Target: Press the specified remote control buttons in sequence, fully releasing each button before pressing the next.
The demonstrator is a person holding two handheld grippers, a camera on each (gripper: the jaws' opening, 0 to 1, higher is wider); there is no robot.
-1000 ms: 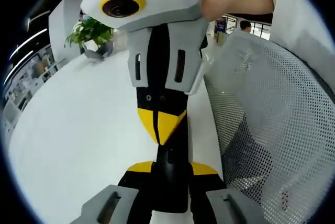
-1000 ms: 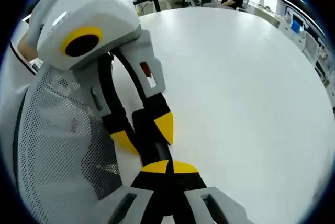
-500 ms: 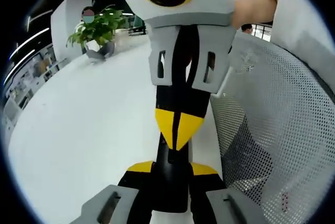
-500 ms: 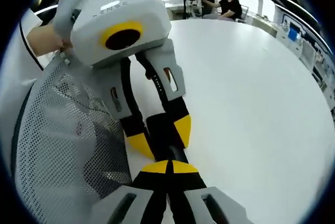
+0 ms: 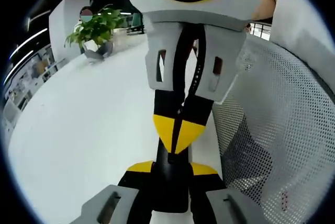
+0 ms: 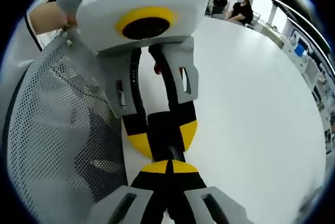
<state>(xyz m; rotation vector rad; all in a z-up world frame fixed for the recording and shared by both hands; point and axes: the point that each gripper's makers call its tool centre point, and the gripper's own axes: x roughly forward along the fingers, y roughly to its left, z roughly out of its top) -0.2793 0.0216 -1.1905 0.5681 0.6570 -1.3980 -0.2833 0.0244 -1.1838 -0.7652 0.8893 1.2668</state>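
Left claw [image 5: 170,167] grasping dark remote [image 5: 171,182], probably. Right claw [image 6: 166,167] clenched; its tips meet opposite claw. White worktop [image 5: 78,130] open leftward; mesh chair [image 5: 272,130] crowds right.

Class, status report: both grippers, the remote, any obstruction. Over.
Left gripper shut on remote. Right gripper shut, tips against remote's end. Mesh chair back alongside, not blocking.

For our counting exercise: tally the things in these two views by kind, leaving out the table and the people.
grippers: 2, the left gripper and the right gripper
remote control: 1
potted plant: 1
mesh chair: 1
total: 5
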